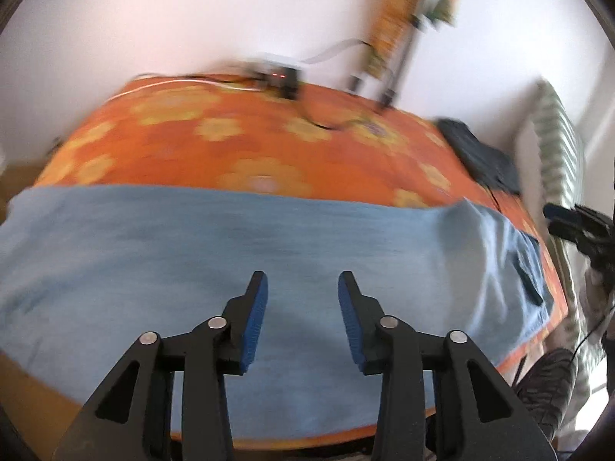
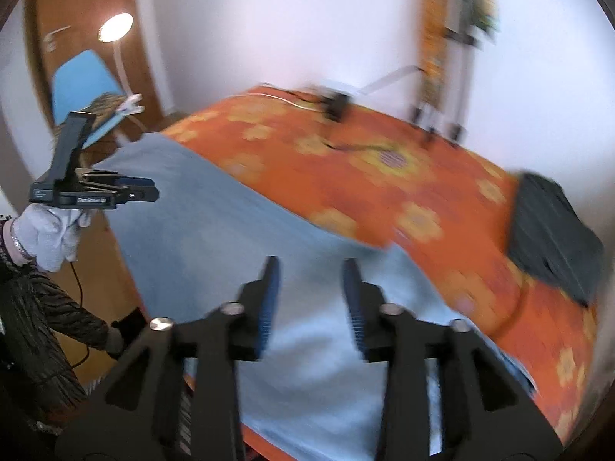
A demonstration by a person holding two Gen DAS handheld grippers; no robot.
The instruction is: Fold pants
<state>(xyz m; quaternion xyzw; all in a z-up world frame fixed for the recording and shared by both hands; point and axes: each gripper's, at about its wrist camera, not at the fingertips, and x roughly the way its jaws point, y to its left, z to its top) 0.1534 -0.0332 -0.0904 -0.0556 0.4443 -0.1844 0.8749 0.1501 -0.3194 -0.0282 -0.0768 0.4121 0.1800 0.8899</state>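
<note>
Light blue pants (image 1: 238,253) lie flat across the near side of a table with an orange flowered cloth (image 1: 246,142). A dark pocket opening shows at their right end, where the fabric is rumpled. My left gripper (image 1: 303,288) hovers above the middle of the pants, open and empty. My right gripper (image 2: 310,276) is open and empty above the pants (image 2: 215,238) near their right end. The left gripper also shows in the right wrist view (image 2: 153,193), held in a white-gloved hand at the left. The right gripper shows at the right edge of the left wrist view (image 1: 549,218).
A dark folded garment (image 2: 553,234) lies on the table's far right. A small black device (image 1: 286,80) with cables sits at the back edge. A striped radiator (image 1: 561,146) is to the right. A lamp (image 2: 115,27) and a blue chair (image 2: 82,84) stand to the left.
</note>
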